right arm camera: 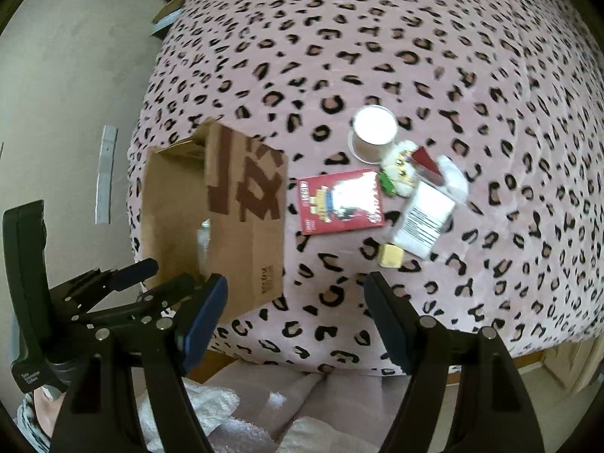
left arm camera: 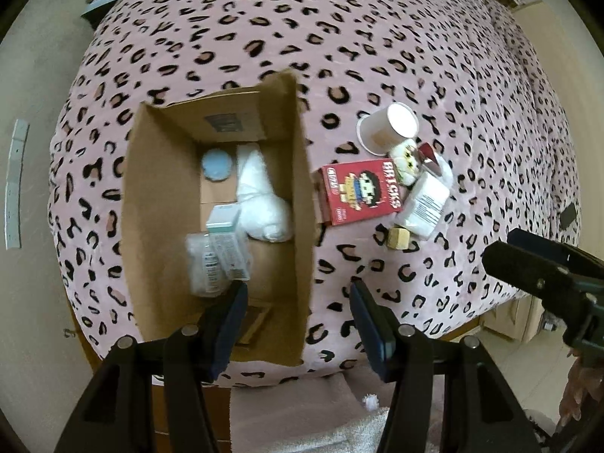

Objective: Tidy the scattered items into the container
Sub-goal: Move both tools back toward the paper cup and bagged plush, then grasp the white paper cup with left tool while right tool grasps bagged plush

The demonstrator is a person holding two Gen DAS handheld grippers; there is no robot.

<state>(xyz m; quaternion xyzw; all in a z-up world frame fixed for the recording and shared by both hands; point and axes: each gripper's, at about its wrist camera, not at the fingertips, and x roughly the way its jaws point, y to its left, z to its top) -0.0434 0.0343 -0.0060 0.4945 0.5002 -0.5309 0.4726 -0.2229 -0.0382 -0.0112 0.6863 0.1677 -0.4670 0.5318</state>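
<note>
Hovering over the bed (left arm camera: 377,37), w/ its pink leopard-print blanket, both claws are parted and hold nothing. The left claw (left arm camera: 298,324) points about straight down above the near end of the open cardboard box (left arm camera: 302,188), one finger over the box interior, the other outside its right wall. The right claw (right arm camera: 296,315) sits wider apart, angled down toward the blanket btwn the box and the scattered pile.

Inside the box: a round light-blue item (left arm camera: 216,165) at the far end, a white crumpled bag (left arm camera: 260,196) beside it, a pale teal-and-white carton (left arm camera: 226,241) and a clear wrapped pack (left arm camera: 204,264) nearer.

Still out on the blanket, right of the box, all clustered together: a paper cup (left arm camera: 387,127) lying on its side, a red "BRICKS" box (left arm camera: 358,190) flat just beside the box wall, a small plush toy (left arm camera: 407,160) w/ a red-and-white hat touching the cup, a white packet (left arm camera: 424,205) w/ printed text, and a small wooden cube (left arm camera: 398,239) at the near edge of the pile.
</note>
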